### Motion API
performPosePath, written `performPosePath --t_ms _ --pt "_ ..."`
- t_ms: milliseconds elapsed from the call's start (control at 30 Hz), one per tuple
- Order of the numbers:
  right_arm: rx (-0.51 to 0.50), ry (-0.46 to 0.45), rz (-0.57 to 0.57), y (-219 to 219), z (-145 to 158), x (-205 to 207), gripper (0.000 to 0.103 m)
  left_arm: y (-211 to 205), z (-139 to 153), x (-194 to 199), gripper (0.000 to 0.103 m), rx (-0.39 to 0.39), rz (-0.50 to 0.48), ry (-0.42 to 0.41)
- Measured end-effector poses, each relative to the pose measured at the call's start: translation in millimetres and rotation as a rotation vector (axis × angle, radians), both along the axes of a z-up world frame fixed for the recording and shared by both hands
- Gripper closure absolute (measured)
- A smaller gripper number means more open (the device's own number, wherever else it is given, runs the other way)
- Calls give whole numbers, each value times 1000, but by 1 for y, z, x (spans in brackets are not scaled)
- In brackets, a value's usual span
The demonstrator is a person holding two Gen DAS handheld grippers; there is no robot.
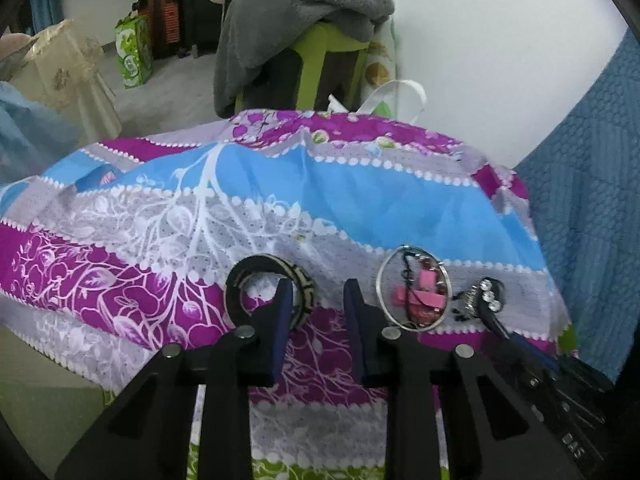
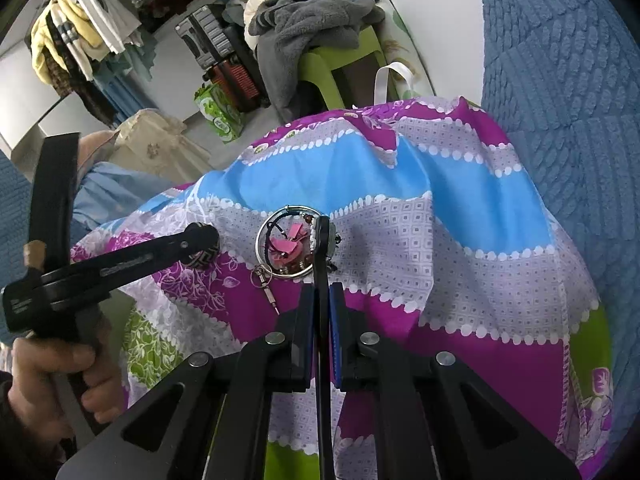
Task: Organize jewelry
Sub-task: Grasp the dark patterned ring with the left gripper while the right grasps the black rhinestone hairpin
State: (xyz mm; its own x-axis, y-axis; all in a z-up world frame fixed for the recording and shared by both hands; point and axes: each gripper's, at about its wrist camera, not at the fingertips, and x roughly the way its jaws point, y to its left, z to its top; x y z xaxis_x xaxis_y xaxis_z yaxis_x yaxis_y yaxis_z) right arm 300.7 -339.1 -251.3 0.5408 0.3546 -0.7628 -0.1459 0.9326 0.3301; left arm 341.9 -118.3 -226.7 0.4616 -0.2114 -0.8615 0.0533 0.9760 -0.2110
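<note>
A black-and-cream patterned bangle (image 1: 240, 280) lies on the flowered cloth (image 1: 360, 192). My left gripper (image 1: 316, 292) stands open over it, with the bangle's right rim just inside the left finger (image 1: 282, 312) and untouched by the pads. To its right, a silver bangle (image 1: 380, 280) rings pink pieces (image 1: 424, 300) and a dark cord. My right gripper (image 2: 322, 292) is shut on a slim black hair clip (image 2: 321, 240) with rhinestones at its head (image 1: 490, 296). The clip's head rests at the silver bangle's (image 2: 260, 240) right edge. A small key ring with a pin (image 2: 264, 278) lies beside it.
Blue quilted fabric (image 2: 560, 80) rises to the right of the cloth. Behind it stand a green stool (image 1: 316, 60) draped with grey fleece, suitcases (image 2: 236, 76) and a green bag (image 1: 134, 56). A hand (image 2: 52, 372) holds the left gripper's handle.
</note>
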Motion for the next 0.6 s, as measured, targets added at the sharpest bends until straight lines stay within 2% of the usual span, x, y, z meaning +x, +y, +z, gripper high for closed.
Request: performPosePath --t_ms 67,133,267,333,500,600 --pt "-5 4 6 2 -1 0 98 0 -8 4 83 3 4 22" --pt "-9 3 16 5 -2 0 98 0 -11 4 94 14 5 13" --pt "-13 3 30 9 -2 -1 98 3 -12 4 97 -5 14 31" --pt "-19 3 41 14 -2 -2 98 9 -9 0 97 -44 32 36" --pt "-2 1 56 18 0 -7 98 19 11 -26 97 -118 29 14" --pt "9 15 62 21 -1 -12 98 20 22 -41 97 -121 22 -1"
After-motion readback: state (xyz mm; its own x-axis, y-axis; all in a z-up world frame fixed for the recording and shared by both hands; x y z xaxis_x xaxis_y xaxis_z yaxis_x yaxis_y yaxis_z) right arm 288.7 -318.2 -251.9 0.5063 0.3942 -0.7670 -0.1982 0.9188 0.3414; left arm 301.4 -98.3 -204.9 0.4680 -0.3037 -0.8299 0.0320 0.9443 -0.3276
